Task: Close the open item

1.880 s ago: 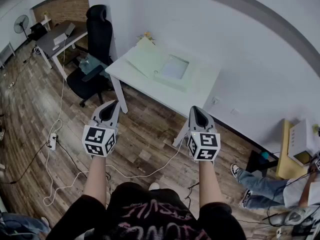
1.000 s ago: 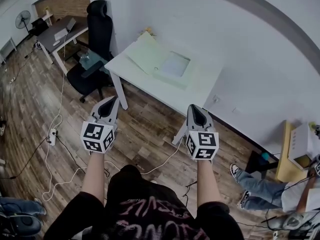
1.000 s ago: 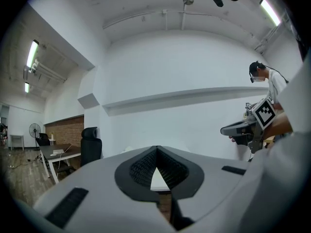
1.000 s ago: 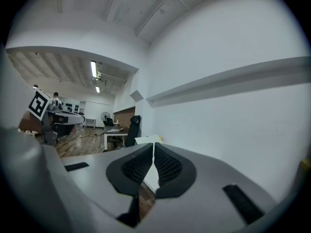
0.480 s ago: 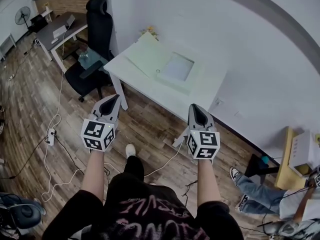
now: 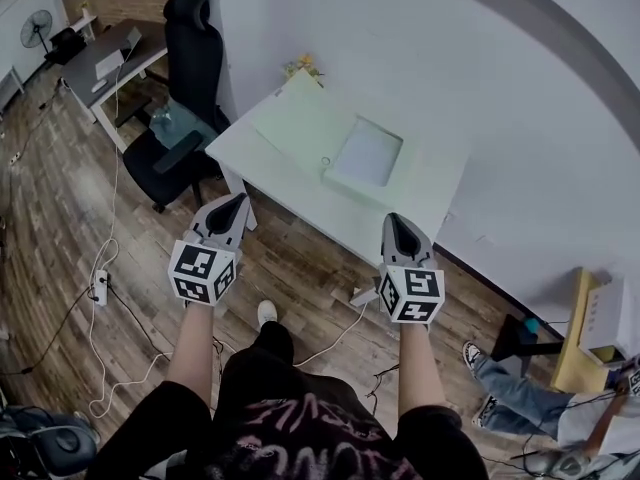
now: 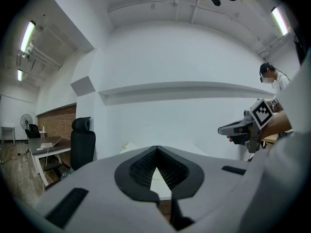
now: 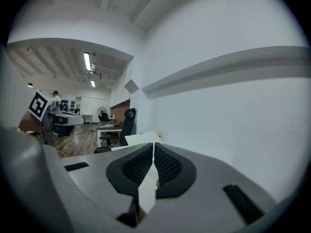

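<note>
On the white table (image 6: 290, 183) lies the open item (image 6: 366, 156), a pale flat box whose lid (image 6: 293, 118) is folded back to the left. Both grippers hover over the wooden floor, short of the table's near edge. My left gripper (image 6: 238, 203) is shut and empty, and so is my right gripper (image 6: 393, 220). In the left gripper view the jaws (image 7: 156, 148) meet at their tips, with the table top (image 7: 158, 179) showing behind them. In the right gripper view the jaws (image 8: 153, 144) also touch, and the raised lid (image 8: 141, 139) stands beyond them.
A black office chair (image 6: 185, 78) stands left of the table, with a grey desk (image 6: 100, 63) behind it. Cables (image 6: 110, 268) and a power strip (image 6: 98, 286) lie on the floor. A seated person (image 6: 520, 388) and a yellow cabinet (image 6: 580, 338) are at the right.
I have stepped toward the white table, so it and the open box look larger and nearer. Both grippers stay shut and level in front of me.
</note>
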The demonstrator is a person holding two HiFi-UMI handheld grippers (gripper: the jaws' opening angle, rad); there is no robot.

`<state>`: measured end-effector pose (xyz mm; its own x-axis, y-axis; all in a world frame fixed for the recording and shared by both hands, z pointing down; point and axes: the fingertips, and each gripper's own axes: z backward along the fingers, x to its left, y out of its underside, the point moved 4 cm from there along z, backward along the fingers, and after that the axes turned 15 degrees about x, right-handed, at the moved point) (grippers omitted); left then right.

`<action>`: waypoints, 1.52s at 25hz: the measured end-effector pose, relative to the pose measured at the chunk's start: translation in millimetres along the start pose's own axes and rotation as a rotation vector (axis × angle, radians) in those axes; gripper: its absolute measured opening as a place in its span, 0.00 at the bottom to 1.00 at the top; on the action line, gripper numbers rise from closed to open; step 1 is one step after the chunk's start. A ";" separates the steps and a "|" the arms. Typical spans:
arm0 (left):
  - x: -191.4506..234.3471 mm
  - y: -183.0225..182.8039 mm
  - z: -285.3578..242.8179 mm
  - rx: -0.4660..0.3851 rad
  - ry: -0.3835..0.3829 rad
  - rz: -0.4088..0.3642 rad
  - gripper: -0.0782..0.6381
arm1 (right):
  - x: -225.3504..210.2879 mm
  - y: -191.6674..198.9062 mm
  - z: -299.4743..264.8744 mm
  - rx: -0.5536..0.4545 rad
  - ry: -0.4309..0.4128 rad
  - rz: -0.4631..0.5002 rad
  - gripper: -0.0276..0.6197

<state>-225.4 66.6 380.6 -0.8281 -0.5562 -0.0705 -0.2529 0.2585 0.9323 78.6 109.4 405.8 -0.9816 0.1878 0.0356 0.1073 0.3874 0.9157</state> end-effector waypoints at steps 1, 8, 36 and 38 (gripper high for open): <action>8.5 -3.6 -8.4 -0.001 0.008 0.002 0.13 | 0.1 -7.1 -8.4 -0.002 0.006 -0.001 0.08; 68.1 -24.0 -70.6 0.008 0.050 0.002 0.13 | -3.5 -49.5 -77.1 0.012 0.065 -0.009 0.08; 141.8 -74.5 -266.1 0.080 0.158 -0.045 0.13 | -88.5 -91.4 -225.6 0.043 0.166 -0.080 0.09; 140.6 -79.3 -278.9 0.087 0.140 -0.042 0.13 | -101.7 -93.3 -238.2 0.044 0.150 -0.077 0.09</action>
<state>-182.2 -252.3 395.8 -0.7393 -0.6712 -0.0530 -0.3333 0.2965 0.8950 130.7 -160.9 412.1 -0.9994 0.0207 0.0281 0.0343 0.4356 0.8995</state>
